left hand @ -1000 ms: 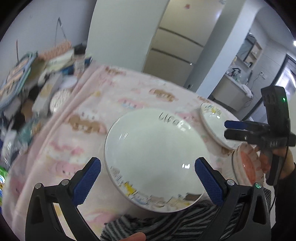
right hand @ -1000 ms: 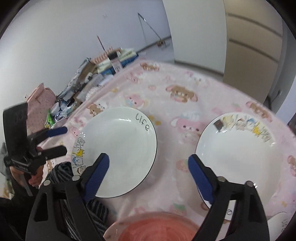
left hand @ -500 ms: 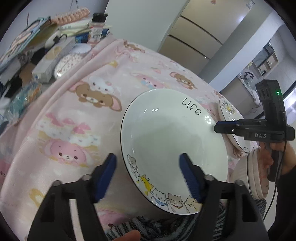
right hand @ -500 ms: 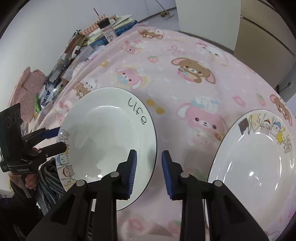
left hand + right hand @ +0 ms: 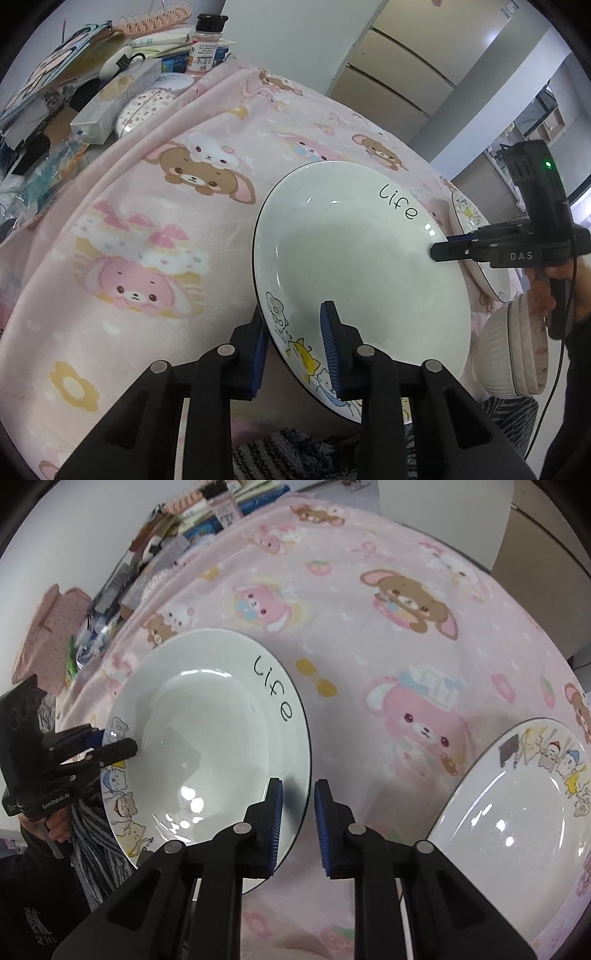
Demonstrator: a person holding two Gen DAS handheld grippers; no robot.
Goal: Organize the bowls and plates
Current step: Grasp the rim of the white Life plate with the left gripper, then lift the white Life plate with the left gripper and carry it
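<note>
A white plate (image 5: 354, 266) with "Life" written on it and cartoon cats along its rim lies on the pink cartoon tablecloth (image 5: 147, 221). My left gripper (image 5: 293, 343) straddles its near-left rim by the cats, one pad outside and one inside. Its jaws are closing and a little slack still shows. In the right wrist view the same plate (image 5: 207, 738) has my right gripper (image 5: 298, 805) across its right rim. Those jaws are closing too, and the pads sit on the rim. Each gripper shows in the other's view, the left gripper (image 5: 110, 755) and the right gripper (image 5: 443, 245).
A second white plate (image 5: 517, 812) with cartoon figures lies to the right. A pinkish bowl (image 5: 513, 354) stands near the person's hand (image 5: 546, 295). Boxes, books and a bottle (image 5: 205, 44) crowd the far left table edge. Striped fabric (image 5: 280, 454) lies at the near edge.
Both grippers came down onto opposite rims of the "Life" plate. Their jaws went from wide open to narrow. The plate has stayed flat on the cloth.
</note>
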